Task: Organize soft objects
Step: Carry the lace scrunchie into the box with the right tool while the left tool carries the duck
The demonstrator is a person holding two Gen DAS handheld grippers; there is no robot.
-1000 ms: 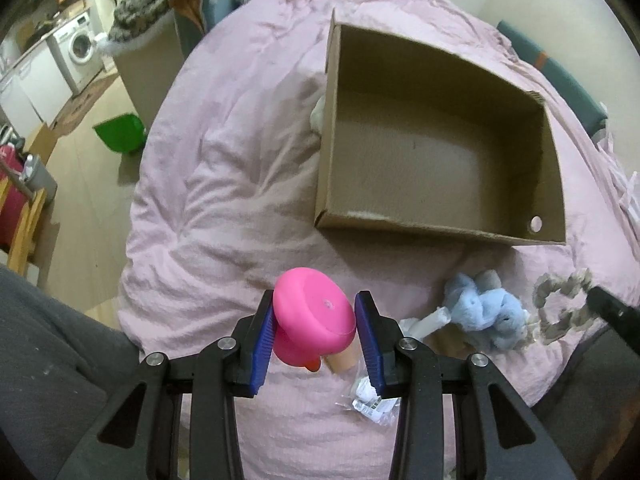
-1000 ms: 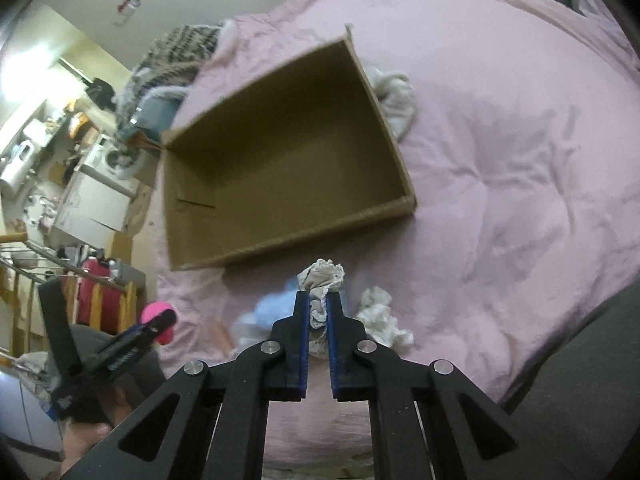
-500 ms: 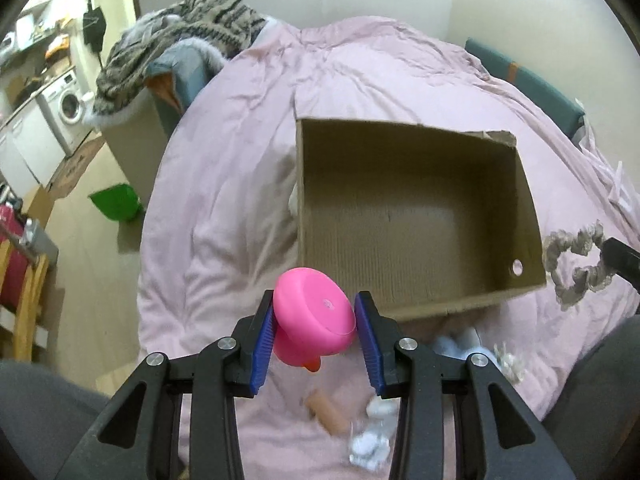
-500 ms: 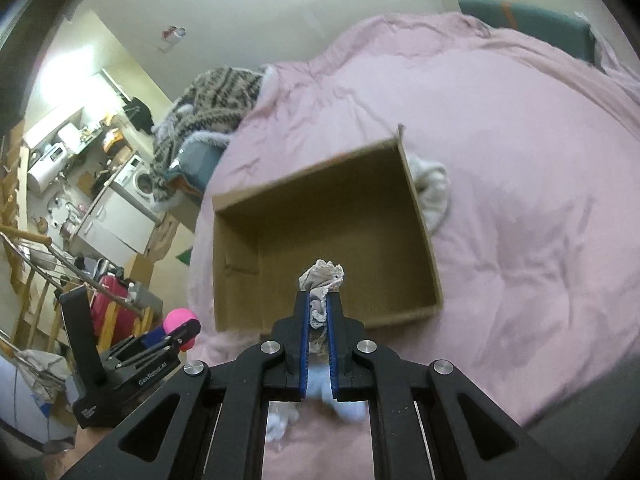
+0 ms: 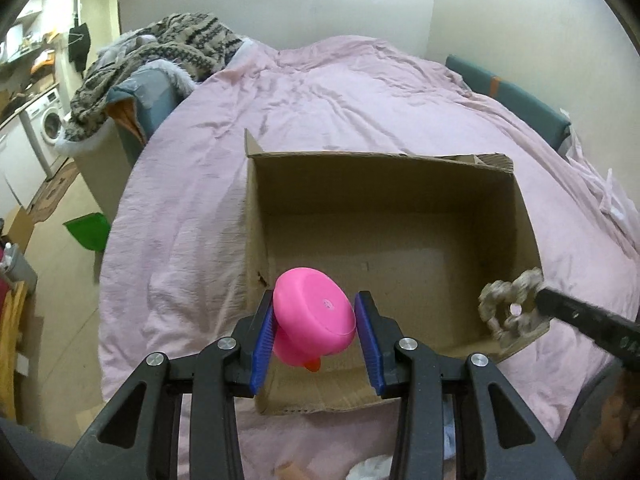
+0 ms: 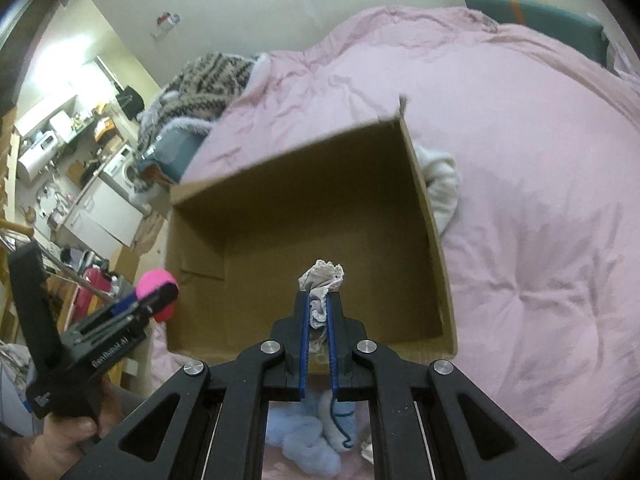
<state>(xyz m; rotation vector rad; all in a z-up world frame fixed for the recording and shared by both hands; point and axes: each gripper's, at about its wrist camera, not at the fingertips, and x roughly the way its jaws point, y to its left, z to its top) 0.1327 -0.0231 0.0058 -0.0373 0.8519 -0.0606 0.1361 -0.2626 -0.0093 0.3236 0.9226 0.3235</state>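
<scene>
1. An open cardboard box sits on the bed cover, near the bed's near edge.
2. The left gripper hangs over the box's near left corner with a rubber duck between its fingers.
3. The right gripper hangs over the near wall at the box's right side, a lace cloth between its fingers.
4. A white cloth lies on the cover, touching the outside of the box's right wall.
5. A plush toy lies on the cover in front of the box, below the right gripper.
6. A heap of clothes rests beyond the bed's far left corner, with a washing machine further left.
</scene>
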